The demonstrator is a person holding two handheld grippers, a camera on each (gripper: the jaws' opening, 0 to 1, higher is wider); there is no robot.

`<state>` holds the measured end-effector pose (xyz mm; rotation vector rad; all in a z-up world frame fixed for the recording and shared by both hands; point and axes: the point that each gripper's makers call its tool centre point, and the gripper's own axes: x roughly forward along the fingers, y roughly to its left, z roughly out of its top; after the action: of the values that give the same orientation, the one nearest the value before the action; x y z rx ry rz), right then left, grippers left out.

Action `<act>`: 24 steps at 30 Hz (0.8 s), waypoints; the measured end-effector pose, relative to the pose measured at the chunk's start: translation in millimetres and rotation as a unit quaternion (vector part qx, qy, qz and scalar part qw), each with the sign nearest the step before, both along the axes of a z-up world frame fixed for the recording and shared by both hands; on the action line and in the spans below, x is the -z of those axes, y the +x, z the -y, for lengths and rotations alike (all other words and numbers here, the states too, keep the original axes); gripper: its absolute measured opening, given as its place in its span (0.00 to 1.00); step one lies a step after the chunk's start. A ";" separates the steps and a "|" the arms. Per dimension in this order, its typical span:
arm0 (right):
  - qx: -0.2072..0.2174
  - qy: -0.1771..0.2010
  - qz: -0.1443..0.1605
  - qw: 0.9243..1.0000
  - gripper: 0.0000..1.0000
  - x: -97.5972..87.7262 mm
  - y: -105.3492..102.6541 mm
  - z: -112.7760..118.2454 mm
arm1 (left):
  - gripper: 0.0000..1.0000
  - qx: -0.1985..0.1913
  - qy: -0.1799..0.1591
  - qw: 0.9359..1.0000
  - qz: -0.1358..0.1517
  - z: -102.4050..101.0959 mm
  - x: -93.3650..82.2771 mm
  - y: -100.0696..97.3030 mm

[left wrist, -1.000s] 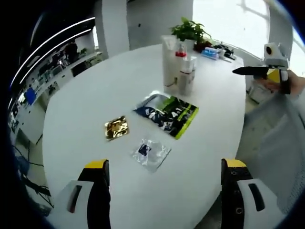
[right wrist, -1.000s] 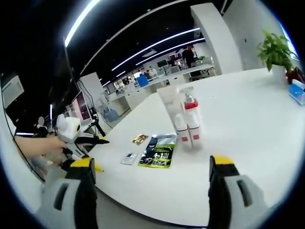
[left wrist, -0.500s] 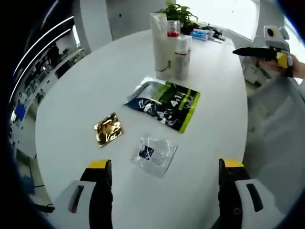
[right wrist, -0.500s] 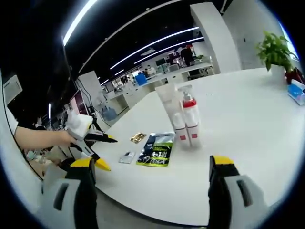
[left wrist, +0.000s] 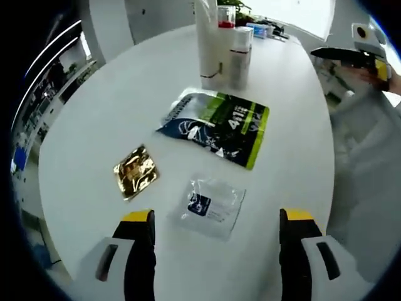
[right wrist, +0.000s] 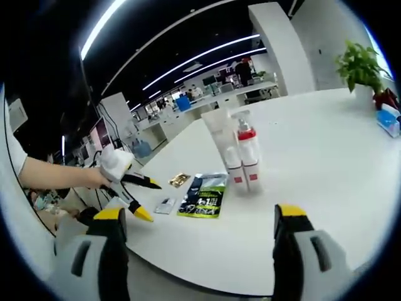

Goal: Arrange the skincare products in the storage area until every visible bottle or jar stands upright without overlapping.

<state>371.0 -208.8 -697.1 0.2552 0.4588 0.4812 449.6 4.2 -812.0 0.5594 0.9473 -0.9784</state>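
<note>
Table (left wrist: 100, 119): smooth white surface, faint sheen. Gold sachet (left wrist: 135, 172): crinkled metallic foil, highly reflective. Clear sachet (left wrist: 212, 205): transparent glossy plastic film. Dark blue and green pouch (left wrist: 216, 126): glossy printed film. Bottles (right wrist: 243, 160): smooth white plastic. Tube (left wrist: 208, 37): smooth white plastic.
</note>
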 end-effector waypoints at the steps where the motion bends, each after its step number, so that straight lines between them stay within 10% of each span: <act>1: 0.000 0.000 0.000 1.000 0.98 0.3 0.1 0.3 | 0.75 0.002 -0.001 1.000 -0.004 1.3 1.4 0.0; 24: 0.005 -0.004 -0.004 1.000 0.98 3.6 0.7 3.6 | 0.46 0.054 0.021 0.998 -0.007 3.5 10.9 5.1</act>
<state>371.7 -212.5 -700.7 0.2524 0.4666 0.4691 454.6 0.7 -822.9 0.6451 0.9600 -1.0612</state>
